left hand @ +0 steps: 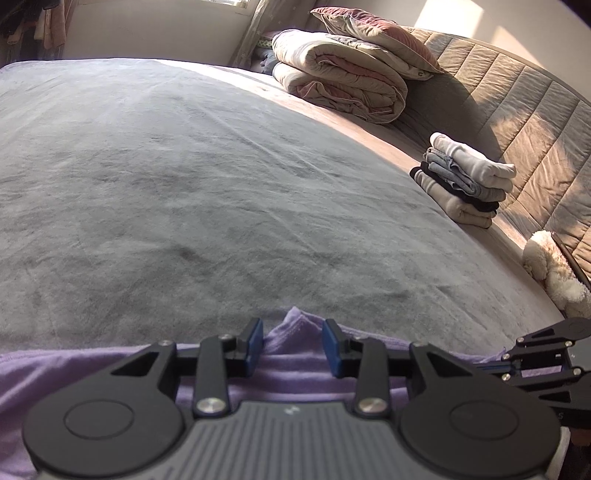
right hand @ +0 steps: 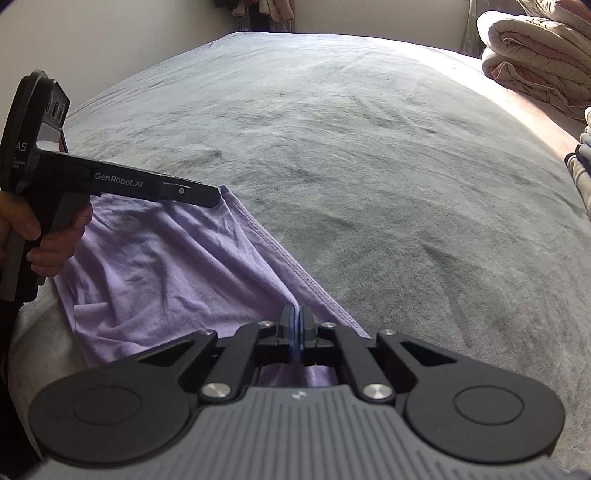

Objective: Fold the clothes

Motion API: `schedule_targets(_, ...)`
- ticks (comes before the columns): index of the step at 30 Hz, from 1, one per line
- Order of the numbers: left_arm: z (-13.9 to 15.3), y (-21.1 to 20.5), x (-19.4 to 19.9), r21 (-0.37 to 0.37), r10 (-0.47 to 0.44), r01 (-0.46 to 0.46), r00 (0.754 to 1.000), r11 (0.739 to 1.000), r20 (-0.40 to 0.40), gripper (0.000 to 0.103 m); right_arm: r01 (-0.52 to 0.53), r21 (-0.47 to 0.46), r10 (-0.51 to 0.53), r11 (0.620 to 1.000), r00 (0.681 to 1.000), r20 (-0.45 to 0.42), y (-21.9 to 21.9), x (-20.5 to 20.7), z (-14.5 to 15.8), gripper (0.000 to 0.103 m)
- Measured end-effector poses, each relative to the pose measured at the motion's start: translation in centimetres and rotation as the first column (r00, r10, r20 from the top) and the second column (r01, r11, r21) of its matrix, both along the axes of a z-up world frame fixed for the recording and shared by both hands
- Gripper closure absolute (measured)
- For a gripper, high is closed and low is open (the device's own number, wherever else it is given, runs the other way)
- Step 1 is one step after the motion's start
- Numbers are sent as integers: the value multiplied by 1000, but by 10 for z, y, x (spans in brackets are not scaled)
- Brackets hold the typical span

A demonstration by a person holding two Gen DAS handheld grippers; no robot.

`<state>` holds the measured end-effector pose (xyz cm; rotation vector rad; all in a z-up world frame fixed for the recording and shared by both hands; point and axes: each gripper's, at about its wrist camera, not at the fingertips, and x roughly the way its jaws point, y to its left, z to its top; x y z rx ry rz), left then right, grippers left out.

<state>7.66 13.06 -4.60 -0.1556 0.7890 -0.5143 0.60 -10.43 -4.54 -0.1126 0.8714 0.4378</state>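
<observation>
A lilac garment [right hand: 166, 266] lies rumpled at the near edge of the grey bed cover [right hand: 369, 147]. My right gripper [right hand: 295, 326] is shut on the garment's stitched hem, and the cloth pulls in folds toward its pads. In the left wrist view, a raised peak of the lilac garment [left hand: 295, 332] stands between the blue pads of my left gripper [left hand: 293, 343]. Those pads stand apart and do not press the cloth. The left gripper [right hand: 214, 197] also shows in the right wrist view, over the garment's far corner, held by a person's hand [right hand: 55, 236]. The right gripper [left hand: 491, 367] sits at the left wrist view's right edge.
A stack of folded clothes [left hand: 461, 181] sits by the padded headboard [left hand: 517, 110]. A rolled quilt [left hand: 340, 77] with a pillow [left hand: 369, 33] on it lies at the far corner. A fluffy white toy [left hand: 554, 273] rests at the right. Grey bed cover [left hand: 184, 166] stretches ahead.
</observation>
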Motion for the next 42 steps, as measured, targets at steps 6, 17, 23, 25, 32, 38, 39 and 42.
schedule_targets(6,-4,-8,-1,4,14,-14,999,1000,43,100,8,-14,-7,1000,1000,30,1,-3,0,101)
schedule_targets(17,-9,-10,3,16,109,-111,989,994,97,100,30,-44,-28,999,998,50,2,13,2,101)
schedule_targets(23,-11,-18,0,55,130,-137,985,989,116,97,52,-13,-52,999,998,21,-6,16,-1,99)
schedule_targets(25,-6,-19,-4,59,138,-145,985,988,107,88,66,7,-66,998,998,12,-13,13,6,92)
schedule_targets(32,20,-23,-30,25,118,-122,985,992,123,64,205,78,-205,976,979,-7,-70,-5,28,87)
schedule_targets(38,25,-42,-48,0,19,-20,995,1000,102,63,255,135,-250,957,967,-52,-85,-16,25,81)
schedule_targets(39,23,-46,-50,4,-1,1,996,1000,94,63,249,130,-244,960,968,-52,-81,-18,23,71)
schedule_targets(42,17,-57,-56,17,-64,63,996,998,69,63,213,93,-212,972,977,-28,-68,-24,19,66)
